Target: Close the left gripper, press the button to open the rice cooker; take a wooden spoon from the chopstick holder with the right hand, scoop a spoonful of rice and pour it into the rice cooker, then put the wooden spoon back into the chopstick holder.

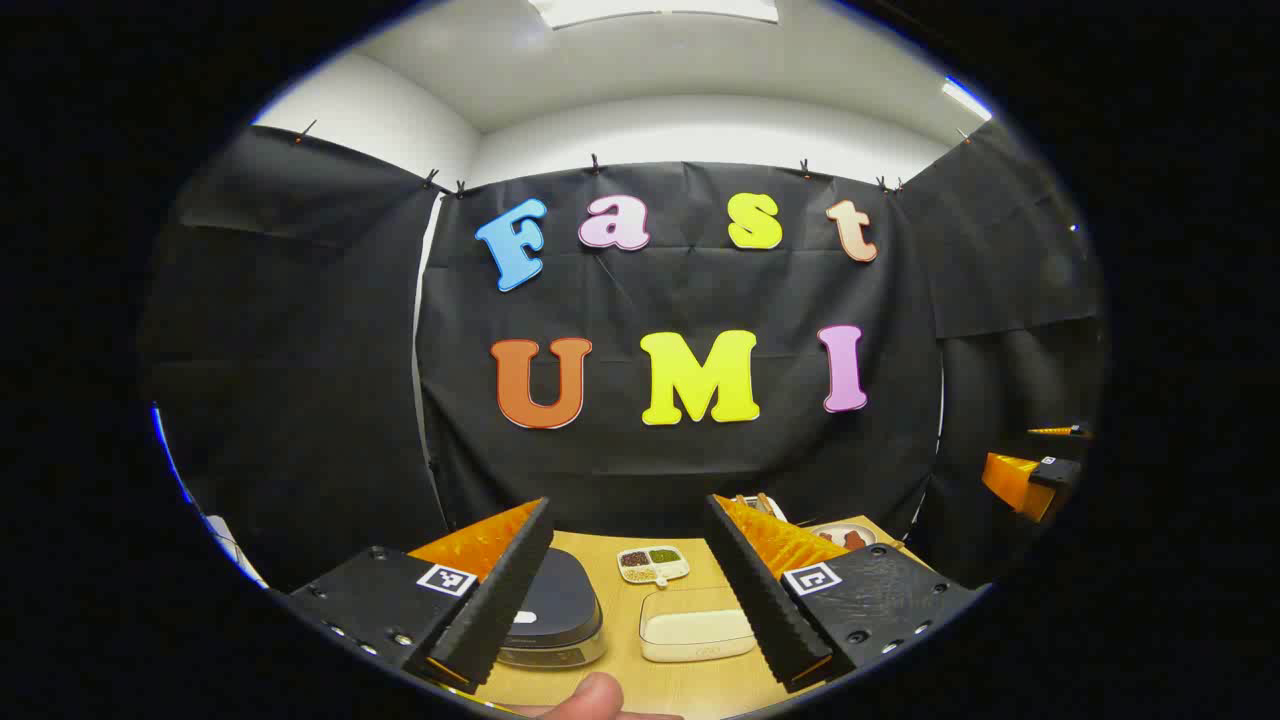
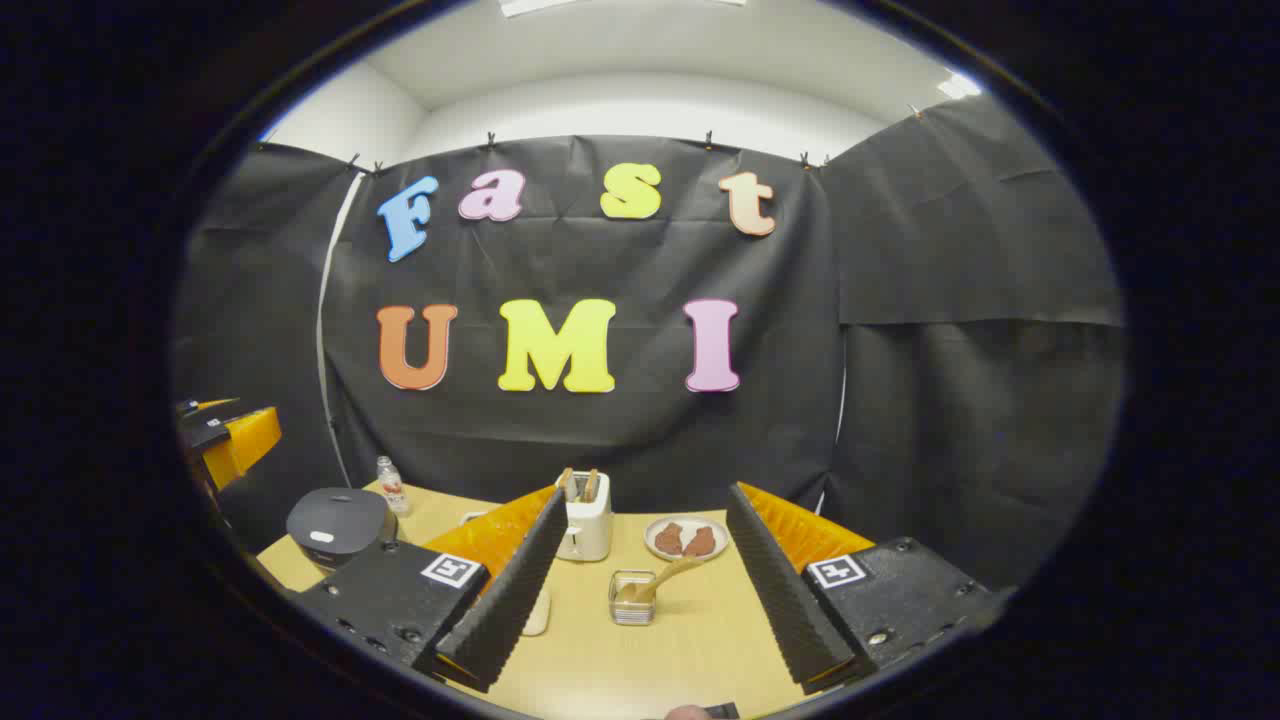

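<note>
The rice cooker (image 1: 555,612), dark lid down on a silver body, sits on the wooden table (image 1: 620,680) behind my left gripper's (image 1: 628,505) left finger. This gripper hovers open above the table's near edge, holding nothing. A white rectangular rice tub (image 1: 695,625) lies between its fingers. In the right gripper view a wooden spoon (image 2: 668,577) leans in a small metal chopstick holder (image 2: 630,603) between the fingers of my right gripper (image 2: 648,492), which is open and well short of it. The rice cooker (image 2: 335,520) stands far left there.
A divided dish of grains (image 1: 653,563) lies behind the tub. A white toaster (image 2: 585,520), a plate of brown food (image 2: 685,538) and a small bottle (image 2: 390,485) stand along the back. The other gripper (image 1: 1030,475) hovers at the right; a thumb (image 1: 590,695) shows below.
</note>
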`<state>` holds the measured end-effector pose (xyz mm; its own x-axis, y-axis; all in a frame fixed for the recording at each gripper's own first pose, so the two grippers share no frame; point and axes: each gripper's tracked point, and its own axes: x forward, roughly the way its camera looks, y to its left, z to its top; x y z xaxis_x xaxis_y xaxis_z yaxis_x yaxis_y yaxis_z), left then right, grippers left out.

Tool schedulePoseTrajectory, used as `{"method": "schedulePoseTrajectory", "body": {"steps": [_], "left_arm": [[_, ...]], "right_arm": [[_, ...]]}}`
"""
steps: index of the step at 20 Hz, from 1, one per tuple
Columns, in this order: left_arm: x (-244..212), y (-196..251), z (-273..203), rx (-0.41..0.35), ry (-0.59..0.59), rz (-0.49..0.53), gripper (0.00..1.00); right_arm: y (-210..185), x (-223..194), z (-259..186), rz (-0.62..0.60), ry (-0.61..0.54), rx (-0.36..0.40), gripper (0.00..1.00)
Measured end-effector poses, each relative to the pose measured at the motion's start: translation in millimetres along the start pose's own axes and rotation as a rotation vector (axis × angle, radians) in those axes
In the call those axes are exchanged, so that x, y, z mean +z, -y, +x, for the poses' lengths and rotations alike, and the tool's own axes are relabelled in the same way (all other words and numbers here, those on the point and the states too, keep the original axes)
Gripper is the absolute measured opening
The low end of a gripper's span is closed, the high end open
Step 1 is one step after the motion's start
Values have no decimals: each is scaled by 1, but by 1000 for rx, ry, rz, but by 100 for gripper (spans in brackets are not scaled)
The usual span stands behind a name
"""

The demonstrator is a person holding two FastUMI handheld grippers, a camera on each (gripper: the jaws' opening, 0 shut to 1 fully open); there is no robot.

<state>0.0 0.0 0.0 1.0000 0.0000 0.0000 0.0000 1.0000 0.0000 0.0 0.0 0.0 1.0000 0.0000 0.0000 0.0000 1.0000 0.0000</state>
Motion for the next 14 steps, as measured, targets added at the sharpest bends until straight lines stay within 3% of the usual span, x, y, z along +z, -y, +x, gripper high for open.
{"method": "schedulePoseTrajectory", "body": {"steps": [14], "left_arm": [[-4, -2, 3, 22, -22, 0, 97]], "right_arm": [[6, 3, 3, -9, 0, -17, 100]]}}
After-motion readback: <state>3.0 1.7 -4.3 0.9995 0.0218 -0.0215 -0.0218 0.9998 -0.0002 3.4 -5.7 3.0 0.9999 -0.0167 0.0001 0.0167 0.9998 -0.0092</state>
